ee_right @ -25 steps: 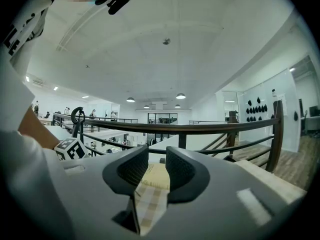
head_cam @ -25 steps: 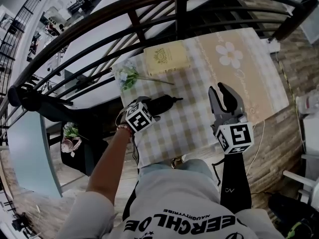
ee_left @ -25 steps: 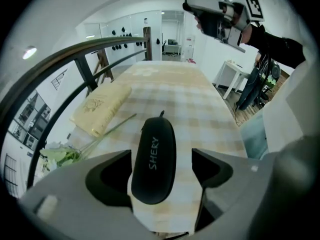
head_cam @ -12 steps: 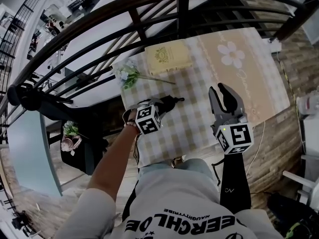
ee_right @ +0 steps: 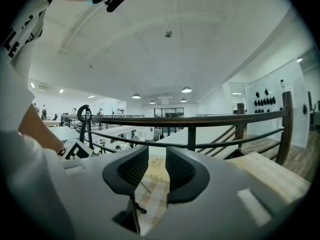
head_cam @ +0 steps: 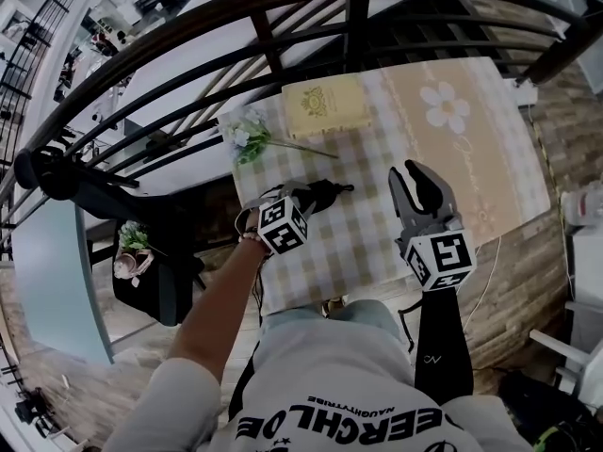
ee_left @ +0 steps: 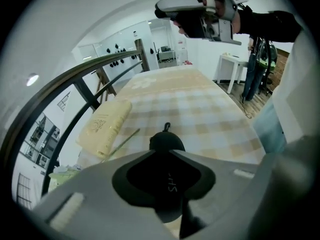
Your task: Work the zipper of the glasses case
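The black glasses case (head_cam: pixel 318 196) lies on the checked tablecloth (head_cam: pixel 363 234), its zipper pull (head_cam: pixel 347 188) pointing right. My left gripper (head_cam: pixel 303 201) comes at it from the left and is shut on it. In the left gripper view the case (ee_left: pixel 167 141) fills the gap between the jaws, and the pull (ee_left: pixel 166 127) sticks out beyond them. My right gripper (head_cam: pixel 408 169) hovers to the right of the case, apart from it. Its jaws stand open with nothing between them. In the right gripper view the right gripper (ee_right: pixel 156 166) looks along the table, with the pull (ee_right: pixel 140 209) low in the gap.
A cream book (head_cam: pixel 327 106) lies at the table's far edge, with an artificial flower sprig (head_cam: pixel 247 139) to its left. A dark curved railing (head_cam: pixel 283 26) runs behind the table. The cloth's beige part with a printed daisy (head_cam: pixel 446 106) covers the right side.
My left gripper has shifted a little to the right and rolled with the case in it. The right gripper has eased slightly left and lower, still open.
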`<state>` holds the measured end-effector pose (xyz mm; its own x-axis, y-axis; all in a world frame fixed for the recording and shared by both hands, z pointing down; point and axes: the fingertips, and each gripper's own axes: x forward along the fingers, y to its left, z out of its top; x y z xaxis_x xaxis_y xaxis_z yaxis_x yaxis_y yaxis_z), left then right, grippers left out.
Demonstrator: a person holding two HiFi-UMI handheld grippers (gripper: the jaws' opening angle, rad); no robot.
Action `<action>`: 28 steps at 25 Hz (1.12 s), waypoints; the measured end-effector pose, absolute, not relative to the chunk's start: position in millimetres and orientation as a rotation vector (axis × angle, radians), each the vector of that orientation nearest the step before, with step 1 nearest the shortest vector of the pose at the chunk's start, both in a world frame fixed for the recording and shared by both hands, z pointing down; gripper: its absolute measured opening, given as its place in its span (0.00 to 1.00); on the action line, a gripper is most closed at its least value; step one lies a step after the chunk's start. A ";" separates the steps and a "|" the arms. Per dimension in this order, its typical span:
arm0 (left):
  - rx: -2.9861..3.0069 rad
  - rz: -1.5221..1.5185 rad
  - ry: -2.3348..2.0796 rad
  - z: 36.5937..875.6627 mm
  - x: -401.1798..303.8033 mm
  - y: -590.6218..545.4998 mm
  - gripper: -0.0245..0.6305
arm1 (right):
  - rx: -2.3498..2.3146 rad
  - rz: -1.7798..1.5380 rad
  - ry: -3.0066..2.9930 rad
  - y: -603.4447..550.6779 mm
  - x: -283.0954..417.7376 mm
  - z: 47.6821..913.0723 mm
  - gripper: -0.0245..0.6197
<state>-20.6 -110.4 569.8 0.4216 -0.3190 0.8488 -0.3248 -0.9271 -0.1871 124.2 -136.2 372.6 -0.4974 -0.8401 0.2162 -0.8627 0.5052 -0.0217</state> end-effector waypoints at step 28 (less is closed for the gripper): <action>2.383 0.996 -0.867 570.7 -40.6 -108.9 0.23 | -0.240 -0.341 -1.969 -159.3 6.3 575.7 0.19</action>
<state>-40.6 -108.9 570.7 0.5502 -0.3844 0.7412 -0.6811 -0.7202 0.1320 6.3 -159.3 575.7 -0.4070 0.0131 0.9134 0.3198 0.9387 0.1291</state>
